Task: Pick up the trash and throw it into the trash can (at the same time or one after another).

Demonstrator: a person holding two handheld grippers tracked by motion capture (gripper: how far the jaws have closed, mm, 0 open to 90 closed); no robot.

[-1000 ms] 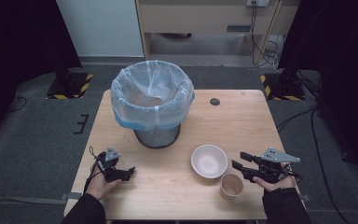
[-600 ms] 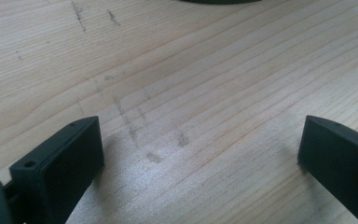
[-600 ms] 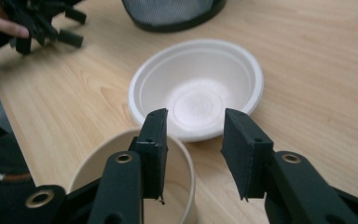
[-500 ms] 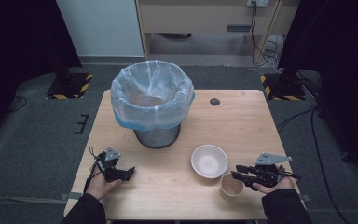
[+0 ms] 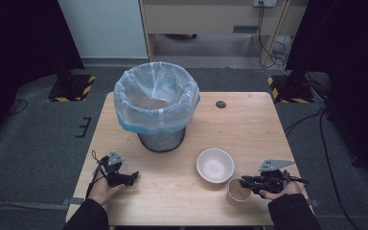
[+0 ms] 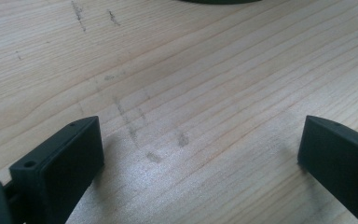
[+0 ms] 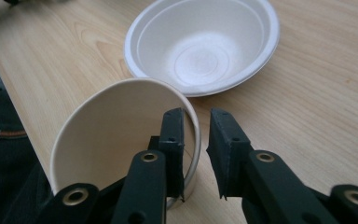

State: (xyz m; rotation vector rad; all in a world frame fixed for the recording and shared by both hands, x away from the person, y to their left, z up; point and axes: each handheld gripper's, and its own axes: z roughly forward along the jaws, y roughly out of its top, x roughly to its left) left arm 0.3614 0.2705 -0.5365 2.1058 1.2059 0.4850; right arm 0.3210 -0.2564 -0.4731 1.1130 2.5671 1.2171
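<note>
R gripper closing on paper cup rim, lower right of frame.
L gripper [image 5: 130,178] idle lower left, jaws wide apart, empty. Paper cup [image 5: 238,191] upright, just left of R gripper [image 5: 244,182]; jaws just been closing, straddling rim wall, small gap outside.

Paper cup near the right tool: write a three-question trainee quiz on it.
1. True or false: the paper cup stands inside the white bowl.
2. Where do the right tool's jaws stand? A both inside the cup; B one inside, one outside its wall; C both outside.
3. What lines the mesh bin?

Key: 1 false, it stands beside it. 2 B; the jaws have just been closing, with the wall between them. 3 a plastic bag.
</note>
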